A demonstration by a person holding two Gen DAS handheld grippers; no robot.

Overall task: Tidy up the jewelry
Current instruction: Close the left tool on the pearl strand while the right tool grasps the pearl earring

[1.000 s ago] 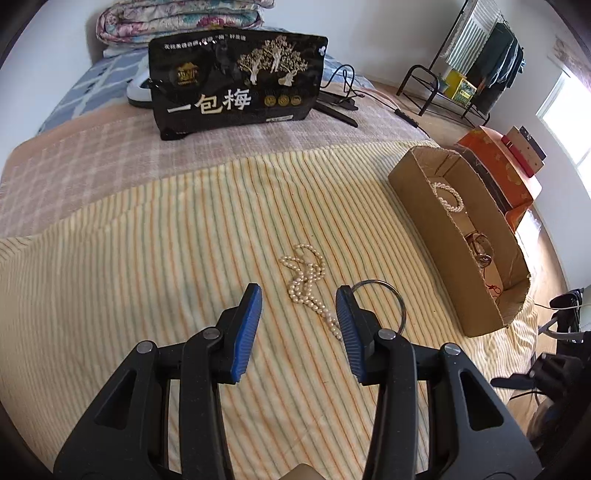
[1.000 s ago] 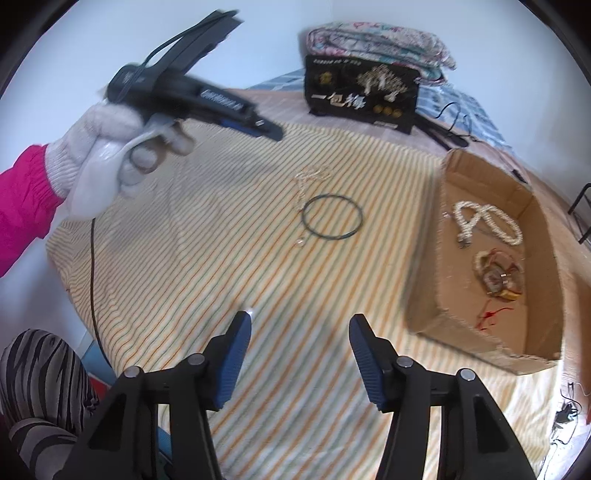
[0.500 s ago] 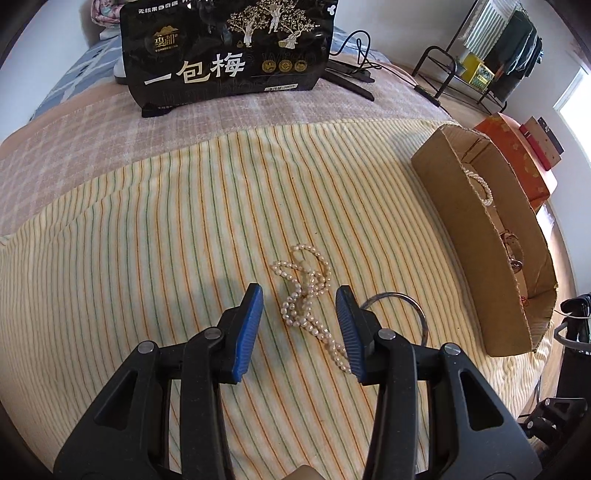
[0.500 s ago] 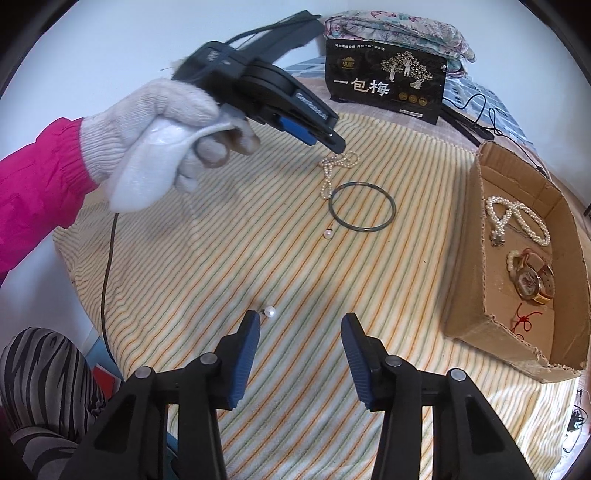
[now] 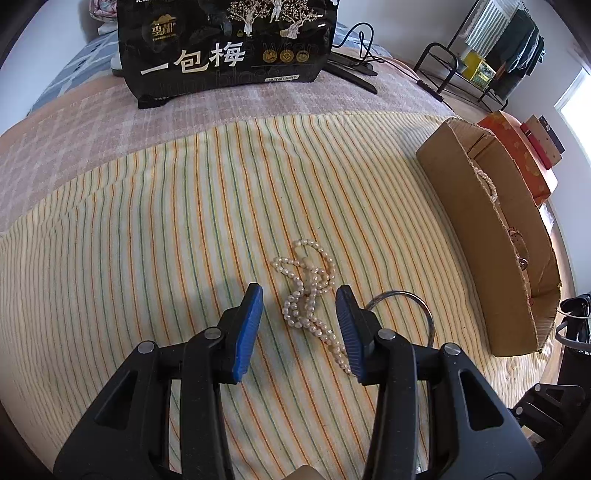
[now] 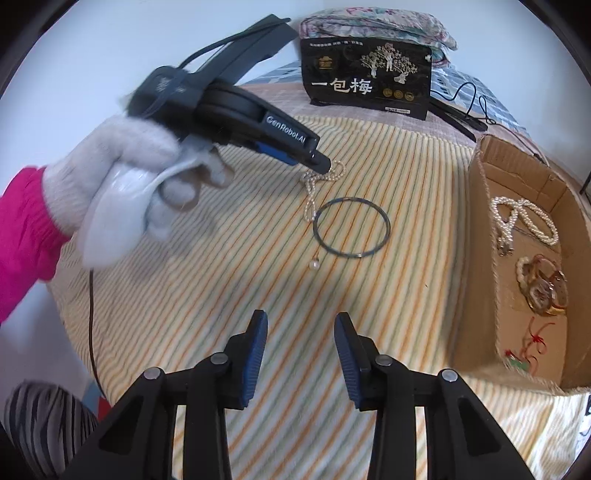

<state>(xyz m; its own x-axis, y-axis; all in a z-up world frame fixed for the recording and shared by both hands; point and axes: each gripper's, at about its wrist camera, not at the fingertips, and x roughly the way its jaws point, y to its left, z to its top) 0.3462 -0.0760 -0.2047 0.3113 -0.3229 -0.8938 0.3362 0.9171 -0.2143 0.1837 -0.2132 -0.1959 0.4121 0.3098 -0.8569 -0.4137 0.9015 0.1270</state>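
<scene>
Left gripper (image 5: 299, 325): my fingers (image 5: 248, 332) stand partly apart, angled down over the striped bedsheet (image 5: 147, 240). The pearl necklace (image 5: 308, 295) lies bunched on the sheet between the two blue pads; neither pad presses on it. Its tail runs back toward the right pad and passes close beside it; contact there I cannot tell. Just right of that pad, partly hidden behind it, lies the thin dark bangle (image 5: 413, 306).

Right gripper (image 6: 301, 350): jaws closing, moderately apart, nothing between them, only bare sheet below.

Farther on in the right wrist view: a single loose pearl (image 6: 314, 264) on the sheet, just short of the bangle's near edge. Beyond it the bangle lies flat, and beyond that the necklace, with the left gripper's tip over its far end. A hand in a white knit glove (image 6: 125, 173), pink sleeve (image 6: 22, 229) behind it, holds that gripper.

To the right: open cardboard box (image 6: 476, 295) on the bed. Inside it, a second pearl strand (image 6: 524, 218) at the far end, a watch-like piece (image 6: 546, 291) in the middle, a red cord (image 6: 535, 336) at the near end.

Far end of the bed: black snack bag (image 5: 225, 48) with gold tree print standing upright, folded quilts (image 6: 373, 26) behind it, a black cable (image 6: 461, 96) to its right.
</scene>
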